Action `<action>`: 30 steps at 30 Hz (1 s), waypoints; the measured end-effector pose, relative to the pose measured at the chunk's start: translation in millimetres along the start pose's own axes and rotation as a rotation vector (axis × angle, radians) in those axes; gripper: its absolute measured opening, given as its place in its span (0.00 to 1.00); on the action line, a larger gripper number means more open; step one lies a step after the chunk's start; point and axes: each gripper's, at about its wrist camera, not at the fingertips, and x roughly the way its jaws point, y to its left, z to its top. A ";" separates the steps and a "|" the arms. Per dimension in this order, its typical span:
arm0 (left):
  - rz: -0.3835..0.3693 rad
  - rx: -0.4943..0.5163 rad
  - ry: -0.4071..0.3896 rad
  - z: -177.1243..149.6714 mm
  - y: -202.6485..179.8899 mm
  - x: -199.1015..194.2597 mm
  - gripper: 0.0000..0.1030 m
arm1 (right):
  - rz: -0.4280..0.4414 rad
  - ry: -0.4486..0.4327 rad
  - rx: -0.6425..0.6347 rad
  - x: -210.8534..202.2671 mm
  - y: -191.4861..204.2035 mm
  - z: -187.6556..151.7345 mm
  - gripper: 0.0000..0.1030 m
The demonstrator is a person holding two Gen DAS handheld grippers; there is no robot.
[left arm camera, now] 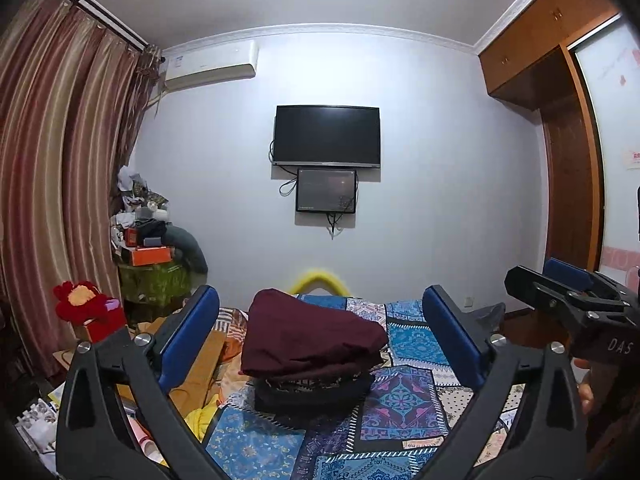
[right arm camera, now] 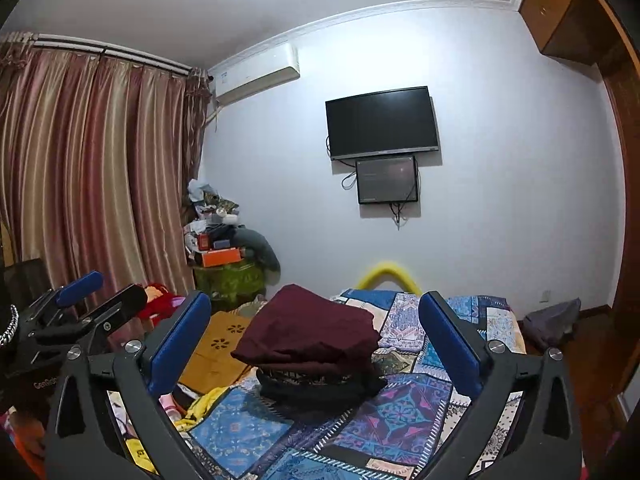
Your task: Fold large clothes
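Note:
A folded maroon garment lies on top of a stack of folded dark clothes on the patchwork bedspread. My left gripper is open and empty, held above the bed with the stack between its blue pads. My right gripper is open and empty too, and frames the same maroon garment. The right gripper also shows at the right edge of the left wrist view, and the left gripper at the left edge of the right wrist view.
A yellow-brown sheet and loose yellow cloth lie left of the stack. A cluttered green-covered stand and curtains are at the left. A TV hangs on the far wall. A wardrobe stands at the right.

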 end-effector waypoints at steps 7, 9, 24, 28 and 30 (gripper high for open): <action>0.010 0.000 0.019 -7.4 1.8 5.1 0.99 | -0.014 0.015 -0.013 -1.9 2.4 -9.0 1.00; 0.010 0.000 0.024 -9.0 2.6 6.0 0.99 | -0.017 0.021 -0.009 -2.7 2.1 -11.8 1.00; -0.003 -0.012 0.048 -13.7 9.4 13.8 0.99 | -0.033 0.074 0.023 -3.7 -3.9 -11.4 1.00; -0.002 -0.017 0.048 -13.9 10.4 14.3 0.99 | -0.033 0.083 0.032 -4.3 -5.2 -9.7 1.00; -0.002 -0.023 0.050 -14.2 11.6 14.9 0.99 | -0.033 0.086 0.032 -4.9 -4.2 -9.6 1.00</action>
